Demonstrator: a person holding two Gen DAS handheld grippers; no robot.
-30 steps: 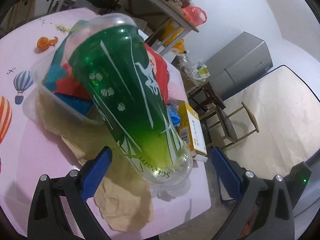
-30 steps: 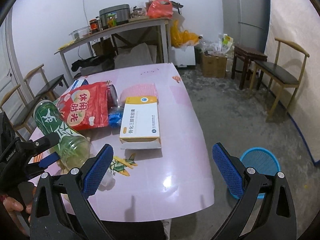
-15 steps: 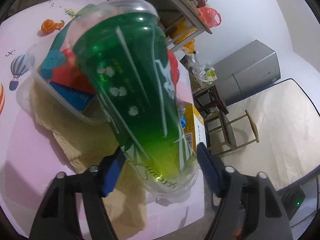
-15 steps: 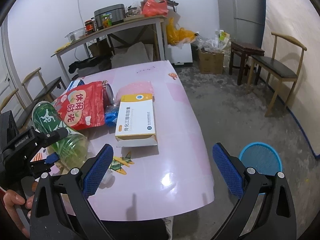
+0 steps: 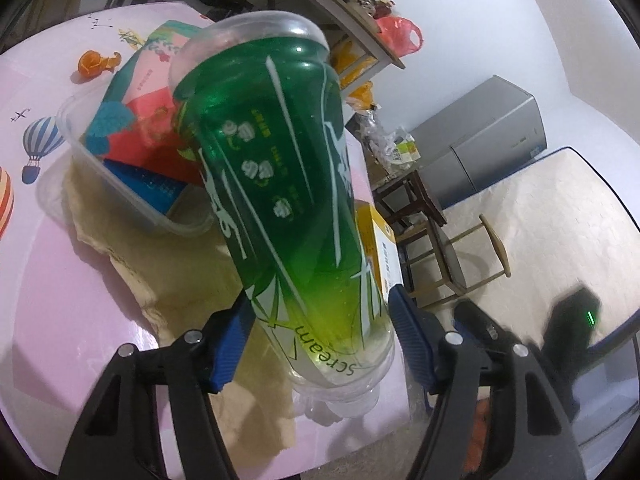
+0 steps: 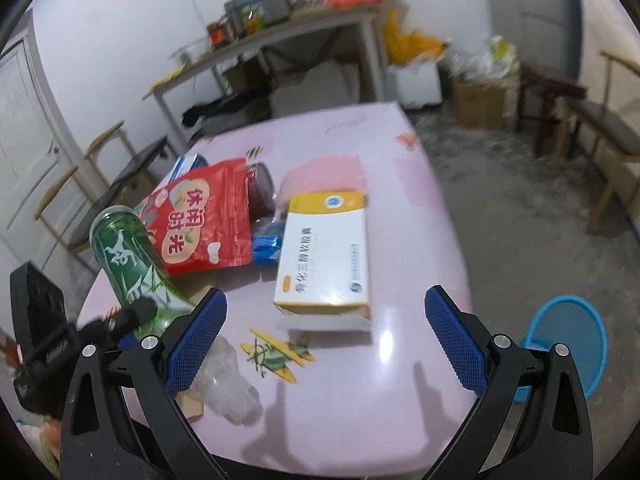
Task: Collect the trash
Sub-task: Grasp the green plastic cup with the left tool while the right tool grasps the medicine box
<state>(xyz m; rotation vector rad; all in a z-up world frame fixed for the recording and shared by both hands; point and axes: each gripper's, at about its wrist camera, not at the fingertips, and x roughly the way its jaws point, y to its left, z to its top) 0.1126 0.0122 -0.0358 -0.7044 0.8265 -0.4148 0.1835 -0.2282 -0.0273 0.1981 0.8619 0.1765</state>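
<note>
A tall green plastic cup point(image 5: 280, 184) with white print fills the left wrist view, tilted. My left gripper point(image 5: 320, 338) is shut on the cup's yellowish lower end. In the right wrist view the cup point(image 6: 128, 264) stands at the table's left with the left gripper point(image 6: 120, 320) on it. My right gripper point(image 6: 324, 336) is open and empty above the pink table point(image 6: 400, 408). A white and yellow box point(image 6: 324, 256), a red snack bag point(image 6: 200, 224) and crumpled clear plastic point(image 6: 228, 392) lie on the table.
A clear tub point(image 5: 120, 188) holding packets sits on brown paper point(image 5: 168, 280) behind the cup. An orange peel point(image 5: 96, 62) lies farther back. A blue bin point(image 6: 568, 340) stands on the floor right of the table. Chairs, a side table and a fridge point(image 5: 488, 140) surround.
My left gripper has closed from wide open onto the green cup's lower end and tilted it more upright. My right gripper has shifted slightly; its view is blurred.
</note>
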